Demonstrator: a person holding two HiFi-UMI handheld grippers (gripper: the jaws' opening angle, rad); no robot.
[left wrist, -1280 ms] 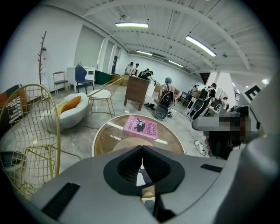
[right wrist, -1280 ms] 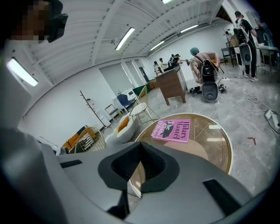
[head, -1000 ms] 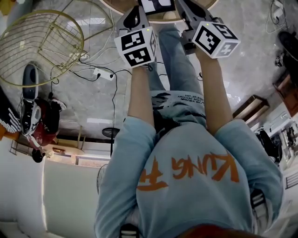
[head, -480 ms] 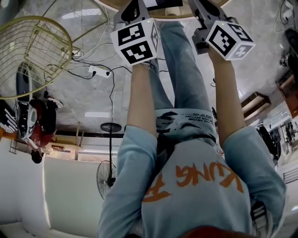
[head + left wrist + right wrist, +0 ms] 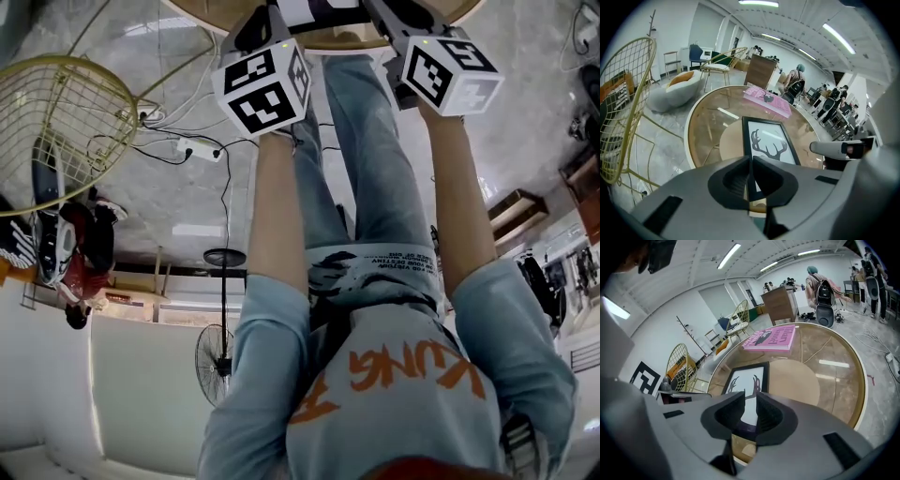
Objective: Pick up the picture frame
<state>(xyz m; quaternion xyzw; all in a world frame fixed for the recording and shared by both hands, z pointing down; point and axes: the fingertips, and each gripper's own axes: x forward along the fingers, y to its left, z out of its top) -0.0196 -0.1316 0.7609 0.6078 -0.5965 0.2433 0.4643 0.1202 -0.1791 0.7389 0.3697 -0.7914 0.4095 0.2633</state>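
Note:
The picture frame, black-edged with a dark antler print on white, lies flat on a round glass-topped table. In the right gripper view the picture frame sits just beyond my jaws. My left gripper is shut with nothing in it and hangs over the frame's near left edge. My right gripper has just been opening. Its jaws stand apart above the frame's near end with nothing between them. In the head view only a strip of the frame shows between the two marker cubes.
A pink book lies at the table's far side. A gold wire chair stands left of the table. Cables and a power strip lie on the marble floor. People and furniture are far behind.
Both arms have stretched further out to the table's edge, and the marker cubes have shifted slightly apart. The frame has not moved.

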